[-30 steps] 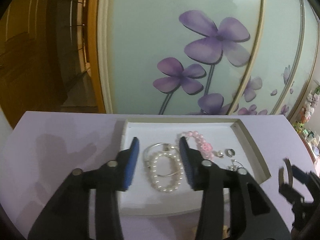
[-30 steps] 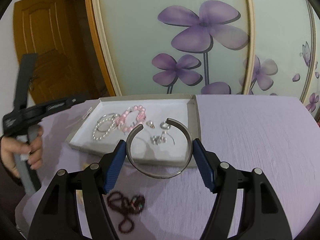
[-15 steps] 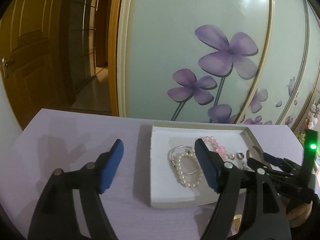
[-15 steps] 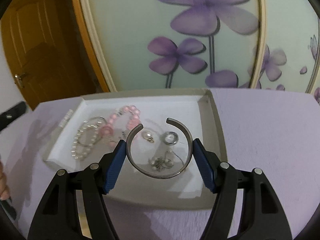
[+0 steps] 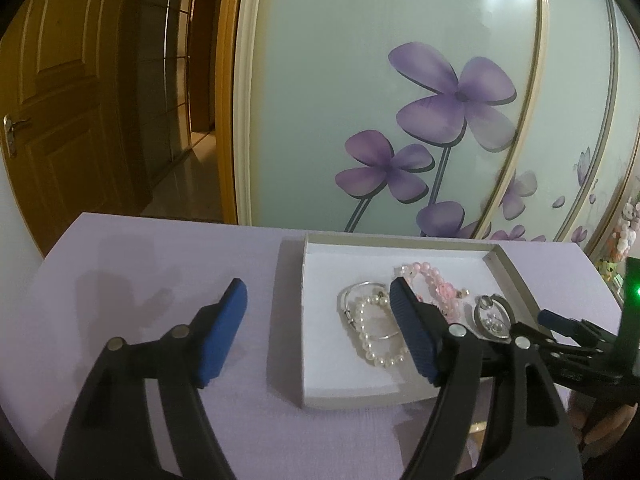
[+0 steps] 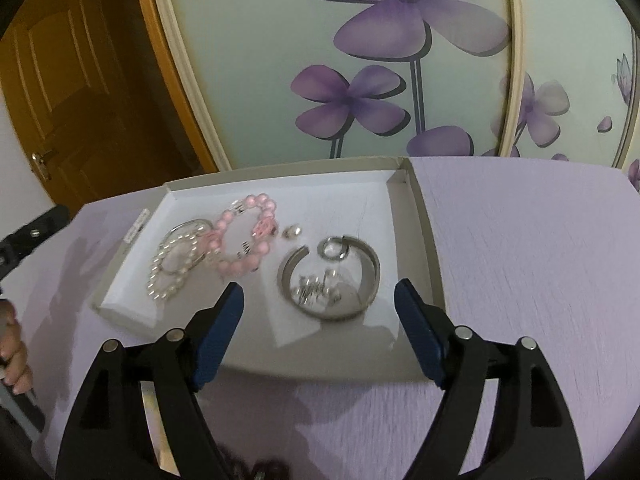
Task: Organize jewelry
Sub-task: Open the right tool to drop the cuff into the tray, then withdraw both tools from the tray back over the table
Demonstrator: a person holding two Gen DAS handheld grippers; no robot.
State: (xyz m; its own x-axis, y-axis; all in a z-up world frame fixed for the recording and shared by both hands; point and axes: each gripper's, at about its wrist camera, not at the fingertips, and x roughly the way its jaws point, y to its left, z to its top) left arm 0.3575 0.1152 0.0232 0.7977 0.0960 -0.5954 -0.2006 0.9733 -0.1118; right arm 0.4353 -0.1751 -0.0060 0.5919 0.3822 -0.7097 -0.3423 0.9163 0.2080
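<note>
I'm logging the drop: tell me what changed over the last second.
The right gripper let go of the silver cuff bangle; its jaws have just been opening, and the bangle now lies in the white tray around the small silver pieces. The left gripper opened, empty. The pearl bracelet and pink bead bracelet stayed put.

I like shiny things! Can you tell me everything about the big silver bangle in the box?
The bangle is a smooth, shiny, silver-looking metal band bent into an open ring, with a gap facing the far wall. It lies flat on the white floor of the box, near its right side. Small silver pieces sit inside its loop, and a ring rests in the gap. Nothing grips it.
</note>
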